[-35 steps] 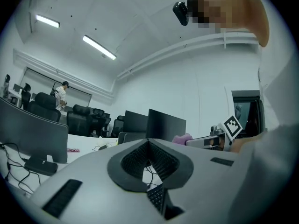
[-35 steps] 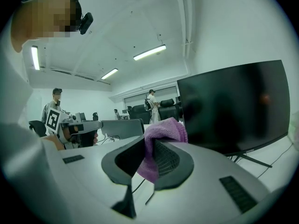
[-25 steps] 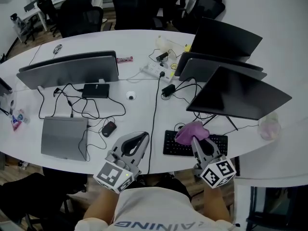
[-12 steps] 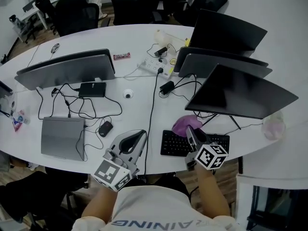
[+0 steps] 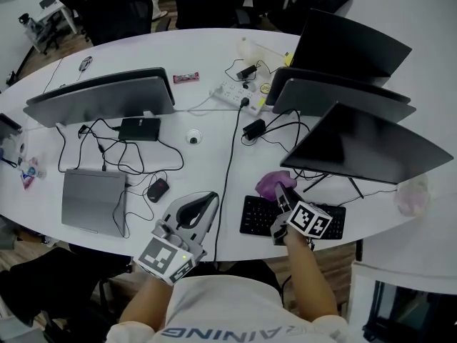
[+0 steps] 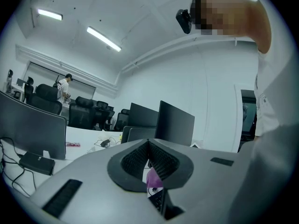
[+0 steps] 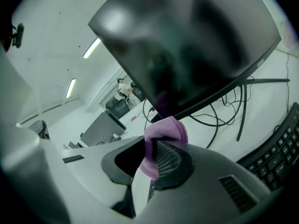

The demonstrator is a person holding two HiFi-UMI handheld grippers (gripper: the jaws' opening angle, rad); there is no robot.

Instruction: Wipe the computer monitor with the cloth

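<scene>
The right gripper clenches the purple cloth between its jaws, near the monitor lower edge; the left gripper jaws are closed, empty.

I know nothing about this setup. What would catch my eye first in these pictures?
The bright purple cloth, pinched in the right gripper by the keyboard, stands out most. Just behind it a big dark monitor stands on the white table. The left gripper hangs shut and empty at the table's near edge.
</scene>
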